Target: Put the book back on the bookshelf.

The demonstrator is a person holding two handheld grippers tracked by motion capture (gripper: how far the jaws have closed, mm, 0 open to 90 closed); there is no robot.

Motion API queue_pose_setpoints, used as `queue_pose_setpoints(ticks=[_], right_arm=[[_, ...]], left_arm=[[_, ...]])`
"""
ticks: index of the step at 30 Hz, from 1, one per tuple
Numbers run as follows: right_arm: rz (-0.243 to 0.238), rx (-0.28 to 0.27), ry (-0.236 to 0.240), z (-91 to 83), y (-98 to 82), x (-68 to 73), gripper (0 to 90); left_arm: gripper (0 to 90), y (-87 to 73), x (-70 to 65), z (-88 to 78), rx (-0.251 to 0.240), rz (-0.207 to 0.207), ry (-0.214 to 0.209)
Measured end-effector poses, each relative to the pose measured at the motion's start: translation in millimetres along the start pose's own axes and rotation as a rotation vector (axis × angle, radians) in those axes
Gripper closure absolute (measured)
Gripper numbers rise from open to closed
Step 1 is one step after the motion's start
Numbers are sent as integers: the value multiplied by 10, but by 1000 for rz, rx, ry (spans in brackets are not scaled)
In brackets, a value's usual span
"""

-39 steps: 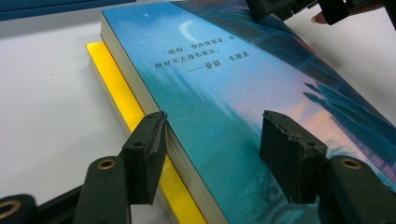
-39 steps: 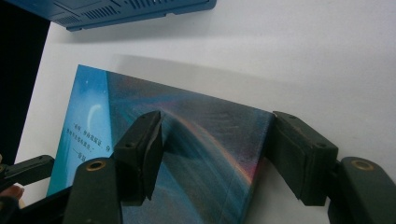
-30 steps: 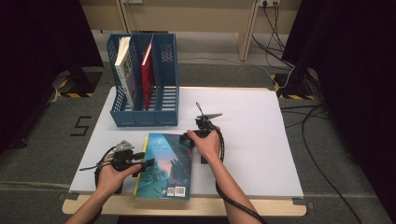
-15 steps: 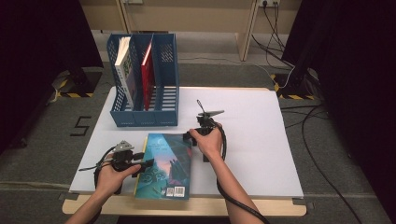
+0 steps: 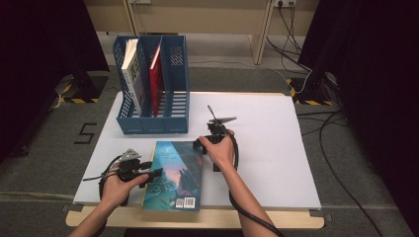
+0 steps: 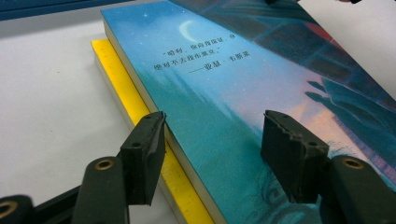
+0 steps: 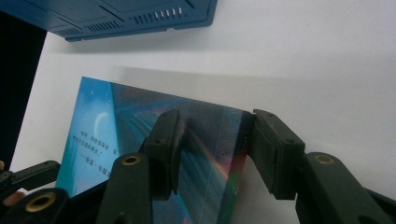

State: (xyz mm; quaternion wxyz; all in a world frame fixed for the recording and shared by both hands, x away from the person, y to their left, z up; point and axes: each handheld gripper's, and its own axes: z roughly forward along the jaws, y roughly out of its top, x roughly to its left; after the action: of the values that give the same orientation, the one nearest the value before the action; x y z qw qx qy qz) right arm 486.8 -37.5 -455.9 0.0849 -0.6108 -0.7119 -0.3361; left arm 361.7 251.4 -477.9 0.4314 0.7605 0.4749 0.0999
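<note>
Now both tongs are gaping wide: left tongs (image 6: pixel 212 156) straddling the glossy blue book's (image 5: pixel 174 175) yellow-backed edge, right tongs (image 7: pixel 215 149) bracketing its far corner.

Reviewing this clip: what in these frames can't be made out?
- Yellow book: cover hidden under the blue book in all views.
- Left hand-held gripper: jaws apart, straddling the blue book's edge; contact unclear.
- Books in the blue file rack: titles too small, high view.
</note>
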Motion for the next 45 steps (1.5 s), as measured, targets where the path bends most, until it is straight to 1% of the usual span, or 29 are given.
queue_pose_setpoints(ticks=[1,3,7,11,12,14,15,17,18,19,20,21,23,25,27,29,31,33,34,37,39,41,43,45], right_arm=[[15,3,4,8,2,-1,541],[23,9,4,10,8,-4,539],[15,13,-13,13,14,29,532],[15,19,-11,20,19,9,531],[23,22,-11,23,17,14,531],[25,23,-12,25,19,17,528],[16,21,-13,28,20,12,525],[13,30,-16,29,23,20,516],[7,35,-24,29,22,22,509],[11,48,-20,33,22,24,503],[17,92,-10,43,17,21,483],[21,116,-3,58,3,30,471],[12,99,0,62,-21,28,469],[9,97,0,64,-30,19,467],[24,96,13,67,-33,8,467],[21,96,14,70,-38,-6,468],[33,94,26,71,-43,-12,470],[39,91,31,69,-44,-19,481],[31,85,30,69,-47,-31,492],[47,85,31,32,-38,-27,539],[57,79,42,3,-29,-27,566],[56,76,48,-28,-20,-27,599],[64,77,68,-72,2,-21,626],[54,79,65,-104,15,0,637]], left_arm=[[396,-1,0,1,-1,-1,0],[397,-2,3,-1,1,1,0],[397,-7,0,1,-5,-2,2],[398,-16,1,3,-12,-4,1],[398,-17,0,3,-12,-4,1],[398,-16,0,1,-10,-3,2],[399,-15,-1,1,-10,-2,4],[398,-12,-2,-1,-6,-2,4],[400,-13,-1,0,-8,-1,3],[400,-14,-1,-1,-8,-1,5],[400,-17,0,3,-13,-3,2],[400,-17,-1,3,-14,-4,2],[400,-14,-2,1,-9,-2,4],[400,-14,-3,2,-10,-3,3],[400,-13,-2,1,-8,-2,4],[400,-14,-2,4,-11,-2,3],[400,-12,-5,6,-12,-5,3],[400,-10,-6,5,-10,-4,3],[400,-8,-5,5,-8,-4,3],[400,-4,-7,2,-3,-3,6],[401,-2,-1,-1,0,-2,5],[403,-2,8,-5,2,-5,5],[403,-6,14,-10,1,-11,3],[404,-8,17,-15,2,-10,3]])
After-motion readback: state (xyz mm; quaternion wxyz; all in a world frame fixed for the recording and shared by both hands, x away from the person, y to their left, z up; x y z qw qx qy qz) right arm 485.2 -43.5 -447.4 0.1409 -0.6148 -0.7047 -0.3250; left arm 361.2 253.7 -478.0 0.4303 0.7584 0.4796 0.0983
